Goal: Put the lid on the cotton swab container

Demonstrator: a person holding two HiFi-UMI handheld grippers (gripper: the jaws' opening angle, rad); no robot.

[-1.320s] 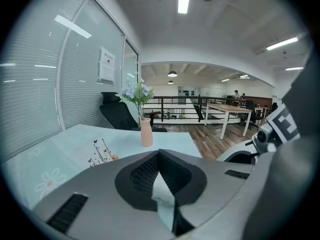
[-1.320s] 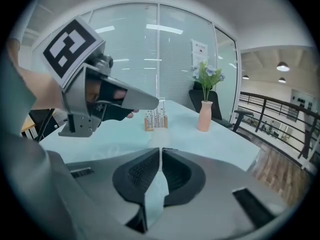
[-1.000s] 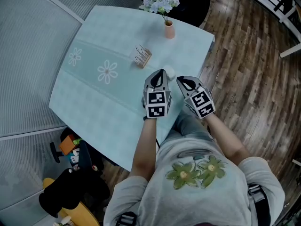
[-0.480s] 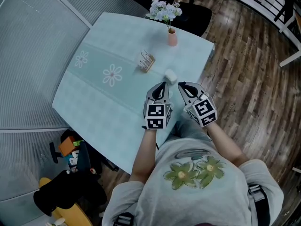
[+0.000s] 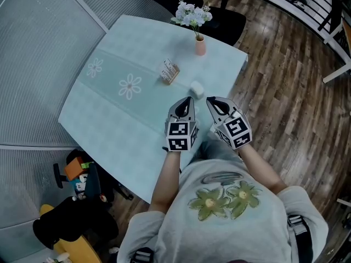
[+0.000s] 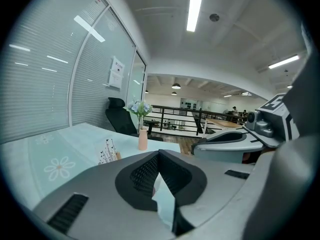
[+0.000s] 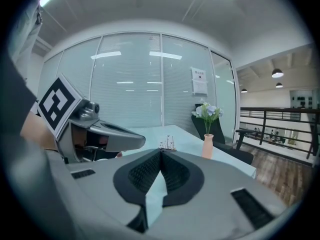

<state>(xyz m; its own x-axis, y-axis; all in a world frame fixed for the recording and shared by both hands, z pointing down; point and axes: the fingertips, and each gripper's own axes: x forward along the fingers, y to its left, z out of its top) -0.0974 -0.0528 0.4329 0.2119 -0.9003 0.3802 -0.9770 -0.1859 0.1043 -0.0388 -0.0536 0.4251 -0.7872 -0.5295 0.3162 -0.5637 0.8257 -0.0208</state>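
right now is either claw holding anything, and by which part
Nothing is held. The left claw and the right claw are both shut and empty; the small white container sits on the table beyond them.

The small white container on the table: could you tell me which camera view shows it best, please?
The head view: the small white container stands unobstructed on the table, just beyond the tips of the left gripper and right gripper. Neither gripper view shows it; each gripper's own body fills the lower picture.
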